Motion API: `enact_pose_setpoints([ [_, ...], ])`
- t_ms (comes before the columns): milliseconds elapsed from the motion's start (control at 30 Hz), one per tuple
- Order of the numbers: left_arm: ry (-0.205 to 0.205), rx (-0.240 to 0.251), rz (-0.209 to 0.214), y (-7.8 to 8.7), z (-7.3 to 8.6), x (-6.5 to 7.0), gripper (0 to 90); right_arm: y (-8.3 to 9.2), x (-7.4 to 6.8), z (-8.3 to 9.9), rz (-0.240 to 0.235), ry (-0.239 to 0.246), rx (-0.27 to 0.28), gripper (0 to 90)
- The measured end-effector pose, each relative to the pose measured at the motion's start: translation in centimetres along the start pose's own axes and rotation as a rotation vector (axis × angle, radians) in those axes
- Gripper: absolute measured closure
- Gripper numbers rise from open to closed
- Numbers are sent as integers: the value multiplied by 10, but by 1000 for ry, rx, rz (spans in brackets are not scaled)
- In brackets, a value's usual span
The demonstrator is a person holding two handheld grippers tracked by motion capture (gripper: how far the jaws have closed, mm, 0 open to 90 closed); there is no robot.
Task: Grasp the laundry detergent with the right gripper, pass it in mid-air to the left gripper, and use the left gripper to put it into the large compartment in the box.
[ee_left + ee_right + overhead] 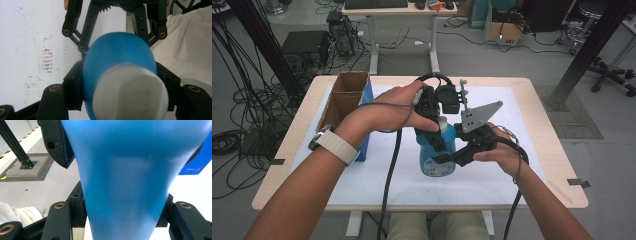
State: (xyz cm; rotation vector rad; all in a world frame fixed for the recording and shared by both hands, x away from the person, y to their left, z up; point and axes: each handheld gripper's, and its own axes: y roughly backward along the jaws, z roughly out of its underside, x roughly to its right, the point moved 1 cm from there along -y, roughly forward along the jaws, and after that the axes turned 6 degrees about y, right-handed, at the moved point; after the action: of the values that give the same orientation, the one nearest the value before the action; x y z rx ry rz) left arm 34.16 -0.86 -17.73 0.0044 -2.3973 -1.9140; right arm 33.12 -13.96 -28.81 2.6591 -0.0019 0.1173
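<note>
The blue bottle (pixel 438 155) stands upright on the white mat near the middle of the counter (pixel 542 165), a little toward the person's edge, with its white cap (pixel 130 95) on top. Both claws are on it — the step in hand looks like unscrewing or fixing the cap while the body is steadied.

To do this well, the lower grip should stay firm and level so the bottle cannot spin or tip, and the upper claw should turn squarely about the bottle's own axis; pulling sideways could drag the base across the mat.

The left claw (pixel 437 127) comes down from above, clenched on the bottle's upper part just below the cap, its pads pressed to both sides of the blue plastic. The right claw (pixel 447 159) comes in from the right, level, clamped around the bottle's narrower waist, pads tight against it. A cardboard box (pixel 344 100) stands apart near the counter's far left corner.
</note>
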Motion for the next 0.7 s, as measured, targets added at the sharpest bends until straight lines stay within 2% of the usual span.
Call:
enact_pose_setpoints([
  [67,10,2,-5,0,0,1,377,0,0,0,-2,1,0,433],
  [167,-2,0,-3,0,-1,1,377,1,0,0,-1,1,-2,433],
  [267,9,3,-6,0,-1,2,377,1,0,0,-3,-1,-2,433],
  [367,0,-3,-6,0,-1,1,376,1,-1,0,-2,1,-5,433],
  [433,10,26,2,-2,-1,1,376,1,0,0,-5,-1,-3,433],
  [533,18,23,3,-2,-1,1,376,2,0,-1,-1,1,-5,433],
  [633,1,-2,-2,0,-2,1,376,2,0,0,-1,1,-8,433],
  [700,10,-1,-5,0,-2,2,376,3,0,-1,-1,0,-9,433],
])
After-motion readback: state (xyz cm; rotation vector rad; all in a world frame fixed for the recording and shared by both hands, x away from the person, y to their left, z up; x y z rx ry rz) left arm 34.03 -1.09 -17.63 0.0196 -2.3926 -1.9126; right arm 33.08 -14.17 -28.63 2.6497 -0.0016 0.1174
